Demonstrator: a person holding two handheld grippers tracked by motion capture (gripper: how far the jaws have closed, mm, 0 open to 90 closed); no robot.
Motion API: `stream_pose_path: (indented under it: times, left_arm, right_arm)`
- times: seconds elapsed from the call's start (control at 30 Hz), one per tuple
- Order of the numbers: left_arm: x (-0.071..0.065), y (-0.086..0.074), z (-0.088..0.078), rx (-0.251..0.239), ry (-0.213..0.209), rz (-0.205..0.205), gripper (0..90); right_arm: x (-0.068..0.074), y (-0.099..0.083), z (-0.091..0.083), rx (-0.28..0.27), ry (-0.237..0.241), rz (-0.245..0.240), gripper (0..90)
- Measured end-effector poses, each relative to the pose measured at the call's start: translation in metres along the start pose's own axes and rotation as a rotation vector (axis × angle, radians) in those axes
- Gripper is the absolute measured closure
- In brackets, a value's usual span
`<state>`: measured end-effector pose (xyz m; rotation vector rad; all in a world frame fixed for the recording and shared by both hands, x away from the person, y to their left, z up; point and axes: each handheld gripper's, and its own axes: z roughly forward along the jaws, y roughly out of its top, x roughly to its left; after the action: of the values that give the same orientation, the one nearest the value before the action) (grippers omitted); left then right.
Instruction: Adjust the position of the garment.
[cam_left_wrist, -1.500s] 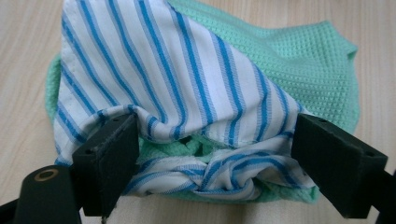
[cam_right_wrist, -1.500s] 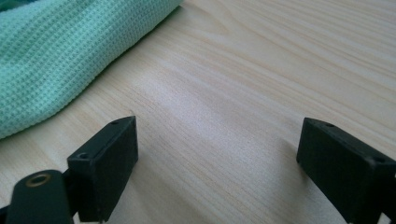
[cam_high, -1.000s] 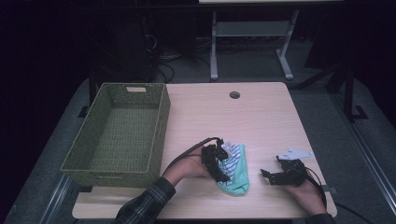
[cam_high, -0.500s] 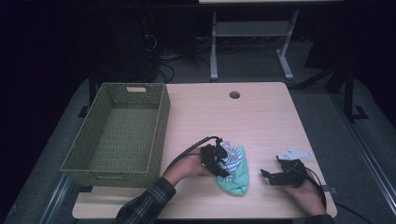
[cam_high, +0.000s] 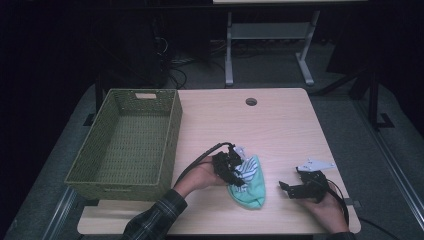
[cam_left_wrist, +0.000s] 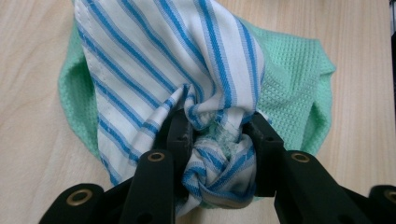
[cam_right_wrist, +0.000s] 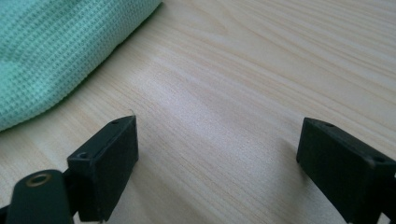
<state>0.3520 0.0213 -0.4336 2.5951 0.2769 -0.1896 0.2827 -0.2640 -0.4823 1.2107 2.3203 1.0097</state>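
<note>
A white cloth with blue stripes lies on top of a mint green waffle cloth near the table's front edge. My left gripper has just been closing, and its jaws now pinch a bunched fold of the striped cloth. In the high view the left gripper sits on the left edge of the green cloth. My right gripper rests low on the table to the right of the cloths. Its jaws stand open over bare wood, with the green cloth off to their left.
A green woven basket stands at the table's left side, nothing inside it. The wooden table has a round cable hole near its far edge. A metal stand rises behind the table.
The left gripper's jaws have closed in on the striped cloth and gathered a fold of it. The right gripper has stayed where it was.
</note>
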Motion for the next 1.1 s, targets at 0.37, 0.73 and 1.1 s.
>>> stream_pose_path:
  times: [0.37,0.73,1.1]
  left_arm:
    - [-0.001,0.004,-0.025,-0.054,0.009,-0.029,66.8]
    - [-0.003,0.010,-0.050,-0.095,0.041,-0.021,67.0]
    - [-0.006,0.016,-0.076,-0.130,0.067,-0.026,67.0]
  right_arm:
    - [0.000,0.000,0.000,0.000,0.000,-0.001,12.2]
    - [0.000,0.000,0.000,-0.001,0.000,-0.001,12.2]
    - [0.000,0.000,0.000,0.000,0.000,-0.002,12.2]
